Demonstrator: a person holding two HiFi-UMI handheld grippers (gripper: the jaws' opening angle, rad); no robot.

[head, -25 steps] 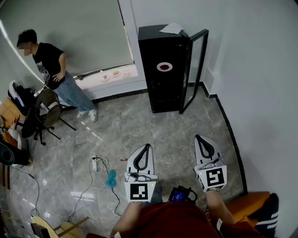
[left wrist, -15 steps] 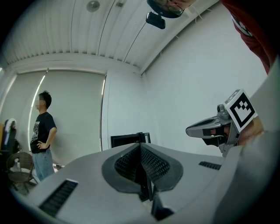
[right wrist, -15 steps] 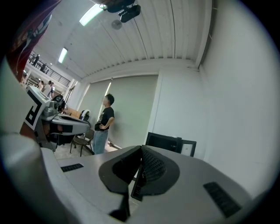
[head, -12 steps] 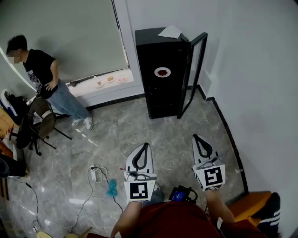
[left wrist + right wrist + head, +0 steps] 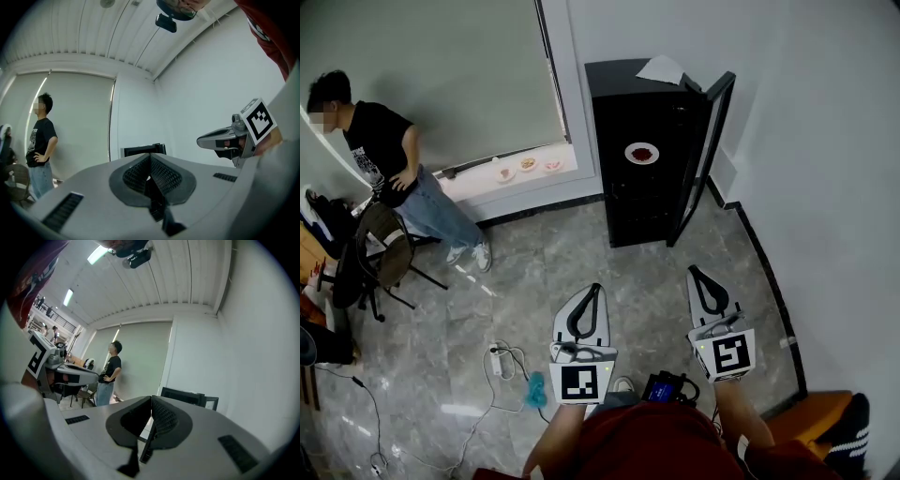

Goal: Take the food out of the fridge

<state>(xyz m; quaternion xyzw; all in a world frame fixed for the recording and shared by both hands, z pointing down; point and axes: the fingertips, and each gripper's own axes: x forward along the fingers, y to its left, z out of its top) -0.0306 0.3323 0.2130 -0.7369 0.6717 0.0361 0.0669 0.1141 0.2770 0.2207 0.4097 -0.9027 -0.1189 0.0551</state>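
Observation:
A tall black fridge (image 5: 640,150) stands against the far wall with its glass door (image 5: 705,155) swung open to the right. On a shelf inside lies a white plate of reddish food (image 5: 641,153). My left gripper (image 5: 591,292) and right gripper (image 5: 697,277) are both shut and empty, held low over the floor well short of the fridge. In the left gripper view the fridge top (image 5: 143,150) peeks over the jaws, and the right gripper (image 5: 220,140) shows at the right. The fridge (image 5: 188,397) also shows in the right gripper view.
A person (image 5: 384,164) in a black shirt stands at the left by a chair (image 5: 384,246). Three small plates (image 5: 527,166) sit on the window ledge. A power strip and cables (image 5: 502,361) lie on the floor. A paper (image 5: 661,68) lies on the fridge top.
The view has shifted a little, so the fridge sits slightly right and lower in the frame. Both grippers keep their shut pose and place.

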